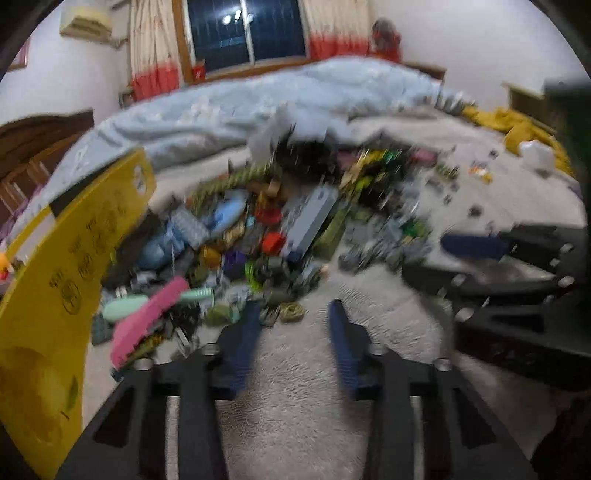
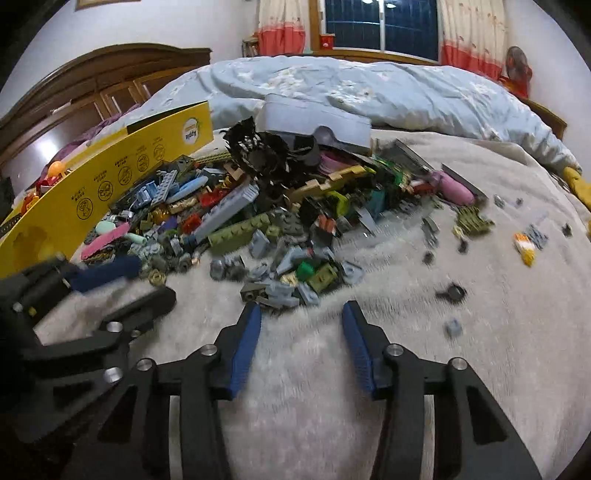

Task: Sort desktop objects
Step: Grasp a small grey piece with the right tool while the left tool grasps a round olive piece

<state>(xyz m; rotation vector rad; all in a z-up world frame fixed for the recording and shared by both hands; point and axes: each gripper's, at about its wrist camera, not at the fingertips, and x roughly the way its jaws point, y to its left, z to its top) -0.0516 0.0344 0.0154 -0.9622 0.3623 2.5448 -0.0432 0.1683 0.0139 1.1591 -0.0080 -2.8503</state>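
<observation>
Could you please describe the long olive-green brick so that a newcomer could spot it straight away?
Start at the yellow cardboard box on the left, then move right across the brick pile to its near edge. The long olive-green brick lies there on the blanket, studs up, beside a grey plate; no neighbour is as long and olive.

bedroom with white walls. a dark window sits behind cream curtains with red lower bands. a bed carries a pale blue quilt and grey fleece blanket. dark wooden furniture, possibly a wardrobe, stands left.
</observation>
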